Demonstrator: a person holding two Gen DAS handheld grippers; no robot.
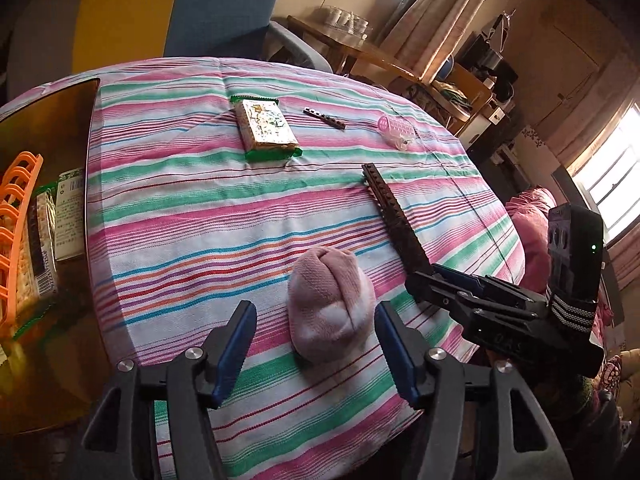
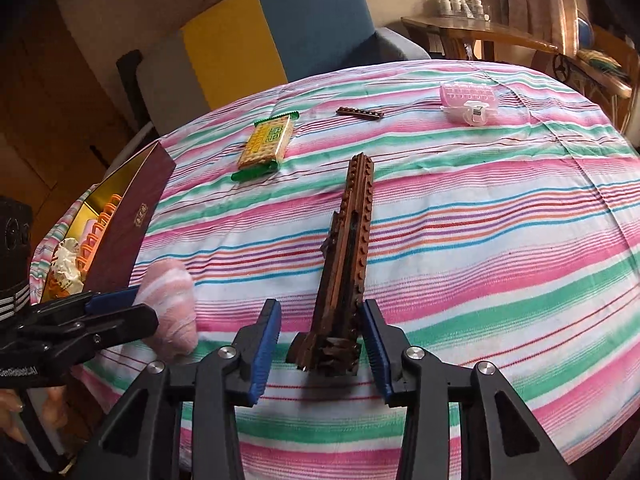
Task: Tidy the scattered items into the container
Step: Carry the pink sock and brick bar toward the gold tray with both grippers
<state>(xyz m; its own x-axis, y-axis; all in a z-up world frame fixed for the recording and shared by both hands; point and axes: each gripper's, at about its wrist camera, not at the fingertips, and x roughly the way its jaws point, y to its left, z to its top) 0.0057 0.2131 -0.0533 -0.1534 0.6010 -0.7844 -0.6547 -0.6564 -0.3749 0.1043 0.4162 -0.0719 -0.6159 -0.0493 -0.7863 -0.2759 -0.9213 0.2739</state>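
A rolled pink sock [image 1: 330, 304] lies on the striped cloth between the spread fingers of my left gripper [image 1: 316, 346], which is open around it without squeezing. In the right wrist view the sock [image 2: 172, 304] sits beside the left gripper [image 2: 136, 309]. A long brown brick bar [image 2: 352, 240] points away from me, its near end between the open fingers of my right gripper [image 2: 322, 344]. The left wrist view also catches the bar [image 1: 396, 216] and the right gripper [image 1: 424, 280]. The box [image 1: 48, 152] stands at the left.
On the cloth farther back lie a green cracker packet [image 1: 266, 128], a short brick strip [image 1: 324, 117] and a pink hair roller [image 1: 394, 126]. The maroon box [image 2: 128, 216] holds an orange clip [image 1: 16, 240] and another packet [image 1: 48, 232]. A blue-and-yellow chair [image 2: 280, 32] stands behind.
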